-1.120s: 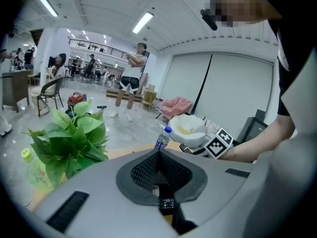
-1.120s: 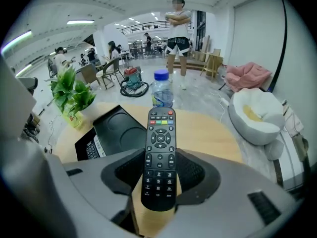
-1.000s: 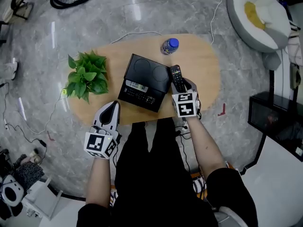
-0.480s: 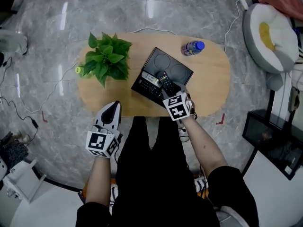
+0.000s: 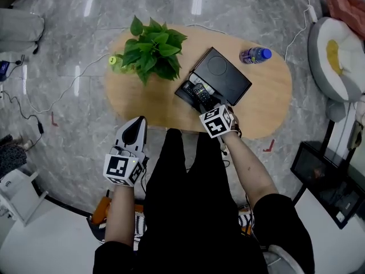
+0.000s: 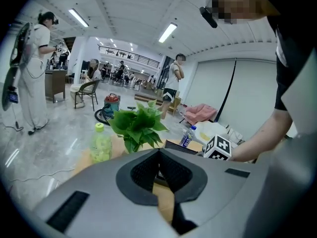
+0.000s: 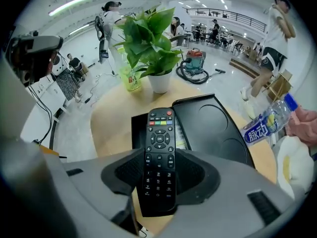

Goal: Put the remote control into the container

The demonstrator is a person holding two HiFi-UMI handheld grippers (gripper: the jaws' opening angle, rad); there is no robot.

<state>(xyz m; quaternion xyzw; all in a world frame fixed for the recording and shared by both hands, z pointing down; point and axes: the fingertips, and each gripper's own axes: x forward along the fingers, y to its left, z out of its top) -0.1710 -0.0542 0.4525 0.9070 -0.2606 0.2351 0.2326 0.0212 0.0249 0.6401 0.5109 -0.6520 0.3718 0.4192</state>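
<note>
**Remote control.** The remote control point(image 7: 159, 148) is clamped between the jaws of the right gripper point(image 7: 159, 175). The pads press its long sides at the numbered lower half, so the jaws stand partly apart at the remote's width.

**Deciding relation.** The remote's long axis runs straight out along the jaws, with the power-button end farthest from the hand. That end hangs over the near, open part of the container point(image 5: 225, 76). The far part of the container is covered by a lid with two round recesses. The remote is above the opening, not in it. Contact with the rim cannot be told. Something pale already lies inside.

**Left gripper.** The left gripper point(image 6: 159, 153) has its jaws together and empty. It sits off the worktop point(image 5: 148, 99) edge, well left of the container. The right hand is the nearer.

**Judgement.** The next move calls for lowering the remote into the opening, then parting the jaws. The opening looks tight, so the remote may catch on the rim.
</note>
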